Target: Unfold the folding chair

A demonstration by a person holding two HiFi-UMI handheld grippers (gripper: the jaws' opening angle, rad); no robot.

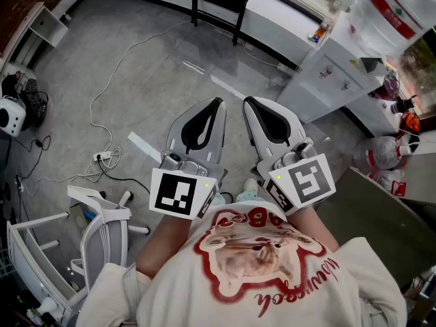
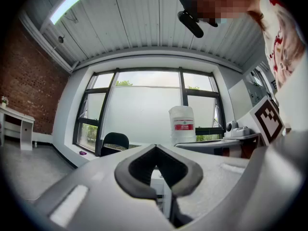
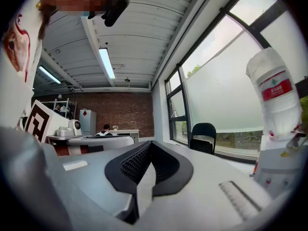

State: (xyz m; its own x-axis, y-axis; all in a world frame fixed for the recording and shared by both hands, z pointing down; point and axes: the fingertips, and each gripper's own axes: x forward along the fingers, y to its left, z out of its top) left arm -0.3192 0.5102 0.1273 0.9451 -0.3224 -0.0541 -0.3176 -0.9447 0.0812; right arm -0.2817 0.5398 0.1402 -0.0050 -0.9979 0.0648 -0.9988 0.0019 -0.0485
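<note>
printed shirt [image 1: 259, 271] of the person, nearest the lens, fills the lower edge; just beyond it, left gripper [image 1: 216, 105] and right gripper [image 1: 248, 102] are held side by side, each with its jaws closed tip to tip and nothing between them; folding chair [image 1: 219, 2], black, stands well apart from both, against the window wall across the bare floor [image 1: 150, 80]; judged a stiff, fairly light tube frame, smooth and apt to slip in padded jaws, with hinges that may bind; likely holds are the back's top rail for one gripper and the seat's front edge for the other; the head view crops the chair above its legs; both gripper views show it small, so how far it is folded cannot be told
</note>
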